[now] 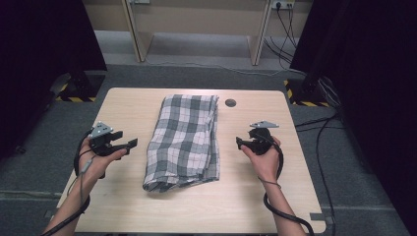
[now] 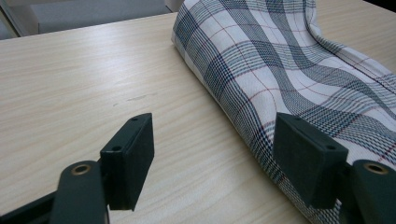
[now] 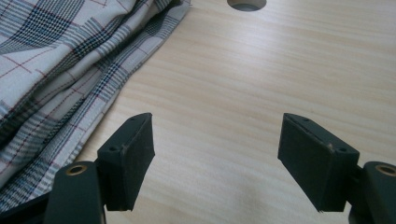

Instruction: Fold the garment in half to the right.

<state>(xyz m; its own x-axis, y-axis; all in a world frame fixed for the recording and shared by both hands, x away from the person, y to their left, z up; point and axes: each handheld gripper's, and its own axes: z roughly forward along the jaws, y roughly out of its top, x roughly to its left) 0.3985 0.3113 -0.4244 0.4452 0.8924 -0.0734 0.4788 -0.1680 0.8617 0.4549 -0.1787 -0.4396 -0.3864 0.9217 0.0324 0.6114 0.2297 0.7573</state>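
Observation:
A folded plaid cloth (image 1: pixel 184 142), white with dark grey checks and thin red lines, lies lengthwise on the middle of the light wooden table (image 1: pixel 255 201). My left gripper (image 1: pixel 129 145) hovers just left of the cloth's left edge, held in a hand, jaws wide open and empty. In the left gripper view the cloth (image 2: pixel 289 70) runs along the right, its folded edge just beyond the right jaw. My right gripper (image 1: pixel 239 142) hangs right of the cloth, open and empty. The right gripper view shows the cloth's layered edge (image 3: pixel 60 79) at left, bare wood between the jaws.
A round cable hole (image 1: pixel 230 103) sits in the table near the back, right of the cloth, and shows as the hole (image 3: pixel 246 3) in the right gripper view. Cables trail from both grippers off the front edge. Dark curtains, stand bases and floor cables surround the table.

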